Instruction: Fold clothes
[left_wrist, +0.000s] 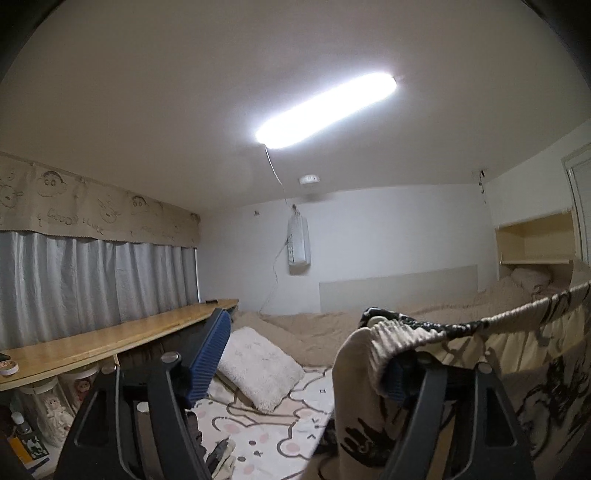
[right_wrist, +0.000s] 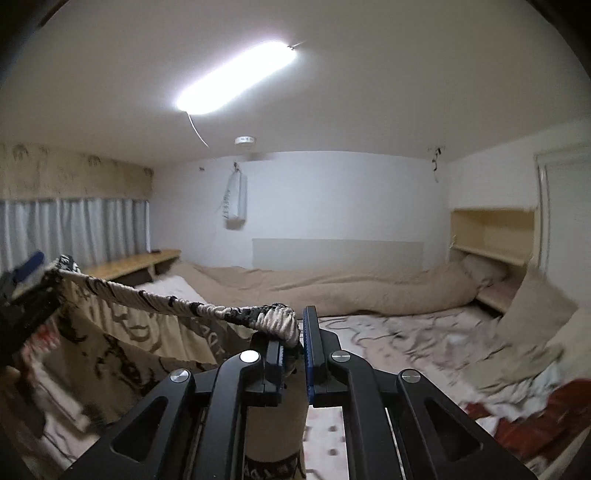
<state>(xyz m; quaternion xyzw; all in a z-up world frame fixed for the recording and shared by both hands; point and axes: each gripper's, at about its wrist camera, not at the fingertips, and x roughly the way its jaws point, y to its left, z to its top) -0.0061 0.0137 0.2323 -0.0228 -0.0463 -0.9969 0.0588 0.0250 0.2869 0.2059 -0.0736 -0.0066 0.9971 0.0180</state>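
free: above bed (right_wrist: 369, 325) | blocked: left, wooden shelf (left_wrist: 110, 339)

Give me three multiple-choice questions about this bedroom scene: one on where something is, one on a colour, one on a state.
1. Where does the fluffy white pillow lie? A. on the patterned sheet B. on the wooden shelf C. in the wall niche
2. The print on the garment is: A. red B. black C. green
3. The right claw is: A. wide open B. out of view C. shut on the waistband
Answers: A, the pillow rests on the sheet; B, black marks on cream cloth; C, its jaws pinch the elastic band.
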